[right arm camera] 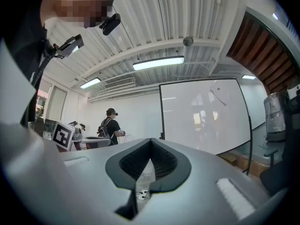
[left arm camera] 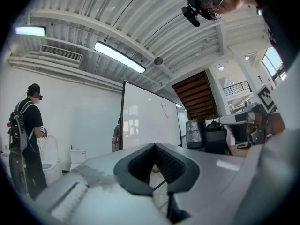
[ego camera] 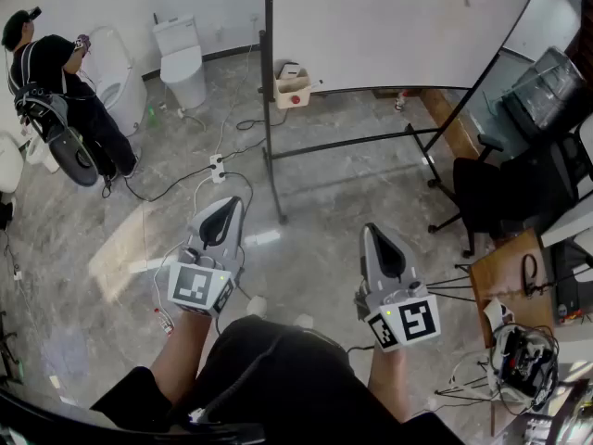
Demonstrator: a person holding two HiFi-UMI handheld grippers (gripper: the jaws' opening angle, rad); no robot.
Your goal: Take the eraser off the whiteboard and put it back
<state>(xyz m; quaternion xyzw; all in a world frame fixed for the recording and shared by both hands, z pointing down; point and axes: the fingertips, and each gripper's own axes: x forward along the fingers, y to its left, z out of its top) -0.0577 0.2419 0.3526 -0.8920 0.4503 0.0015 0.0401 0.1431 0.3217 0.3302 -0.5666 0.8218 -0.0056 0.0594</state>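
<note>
Whiteboard (ego camera: 398, 26), large, white, glossy, black-framed, freestanding

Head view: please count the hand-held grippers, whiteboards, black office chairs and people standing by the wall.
Hand-held grippers: 2, left hand-held gripper, right hand-held gripper
Whiteboards: 1
Black office chairs: 1
People standing by the wall: 1
Total: 5

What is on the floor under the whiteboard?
A small open beige box sits below the whiteboard's lower edge, next to the black stand. The floor behind the board is covered by its panel.
</note>
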